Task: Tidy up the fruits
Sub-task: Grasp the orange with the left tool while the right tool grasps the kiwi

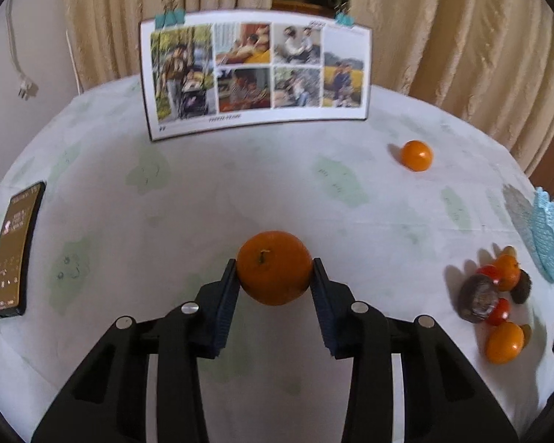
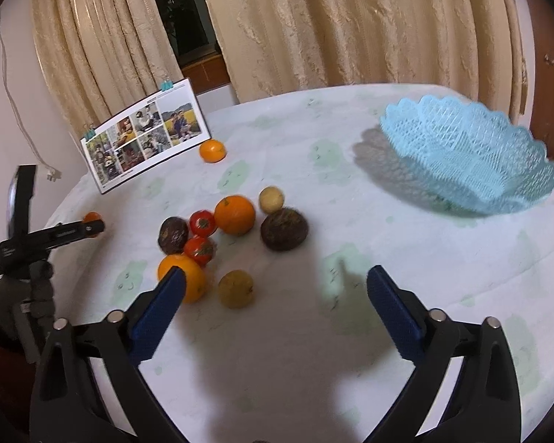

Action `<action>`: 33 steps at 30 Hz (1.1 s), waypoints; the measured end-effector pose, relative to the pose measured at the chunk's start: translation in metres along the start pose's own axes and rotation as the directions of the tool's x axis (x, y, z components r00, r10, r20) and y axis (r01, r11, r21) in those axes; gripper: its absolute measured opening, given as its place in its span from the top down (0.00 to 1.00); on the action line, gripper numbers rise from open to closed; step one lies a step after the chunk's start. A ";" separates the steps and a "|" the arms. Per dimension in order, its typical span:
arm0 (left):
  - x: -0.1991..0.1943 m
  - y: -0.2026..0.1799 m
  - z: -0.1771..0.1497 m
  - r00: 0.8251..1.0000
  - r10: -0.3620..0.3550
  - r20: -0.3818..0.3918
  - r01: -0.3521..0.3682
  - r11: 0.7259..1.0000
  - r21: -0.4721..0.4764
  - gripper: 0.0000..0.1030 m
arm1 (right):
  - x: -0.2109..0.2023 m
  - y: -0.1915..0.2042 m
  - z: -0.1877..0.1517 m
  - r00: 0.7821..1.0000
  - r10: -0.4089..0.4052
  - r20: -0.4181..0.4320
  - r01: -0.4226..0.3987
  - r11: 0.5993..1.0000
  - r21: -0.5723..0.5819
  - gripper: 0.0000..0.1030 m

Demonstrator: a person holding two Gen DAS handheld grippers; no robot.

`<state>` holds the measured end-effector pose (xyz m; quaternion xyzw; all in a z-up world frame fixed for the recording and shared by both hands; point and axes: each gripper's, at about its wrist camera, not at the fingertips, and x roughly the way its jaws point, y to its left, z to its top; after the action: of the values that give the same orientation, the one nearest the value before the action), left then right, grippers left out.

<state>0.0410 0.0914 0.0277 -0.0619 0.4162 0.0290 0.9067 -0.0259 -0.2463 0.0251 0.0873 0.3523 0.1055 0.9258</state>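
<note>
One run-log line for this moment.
left gripper: shut on orange | right gripper: open, empty | basket: empty

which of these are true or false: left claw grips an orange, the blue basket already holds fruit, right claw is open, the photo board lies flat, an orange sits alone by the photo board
1. The left claw grips a round orange fruit: true.
2. The light blue plastic lattice basket already holds fruit: false, no fruit shows inside it.
3. The right claw is open: true, nothing sits between its pads.
4. The photo collage board lies flat: false, it stands upright on the table.
5. A small orange sits alone beside that board: true.
</note>
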 end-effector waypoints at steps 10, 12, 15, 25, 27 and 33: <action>-0.020 -0.016 -0.003 0.998 -0.046 0.040 0.044 0.998 0.047 0.62 | 0.047 0.004 0.033 0.991 -0.080 -0.110 0.074 0.995 -0.059 0.33; -0.021 -0.016 -0.003 0.998 -0.052 0.039 0.050 0.998 0.048 0.62 | 0.062 0.005 0.035 0.984 -0.097 -0.146 0.088 0.994 -0.069 0.37; -0.021 -0.017 -0.003 0.998 -0.056 0.039 0.054 0.997 0.049 0.62 | 0.079 0.004 0.035 0.979 -0.105 -0.175 0.094 0.993 -0.072 0.47; -0.022 -0.018 -0.005 0.998 -0.050 0.037 0.049 0.997 0.052 0.62 | 0.049 0.003 0.042 0.992 -0.084 -0.095 0.079 0.995 -0.055 0.59; -0.024 -0.021 -0.005 0.998 -0.049 0.039 0.047 0.997 0.058 0.62 | 0.034 -0.003 0.047 0.995 -0.089 -0.051 0.088 0.996 -0.036 0.59; -0.029 -0.031 -0.007 0.998 -0.054 0.040 0.051 0.996 0.070 0.62 | -0.007 -0.037 0.065 0.986 -0.152 0.064 0.150 0.988 0.036 0.59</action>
<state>0.0202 0.0596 0.0475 -0.0409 0.3962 -0.0081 0.9172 0.0179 -0.2898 0.0687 0.0783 0.3285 0.0267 0.9409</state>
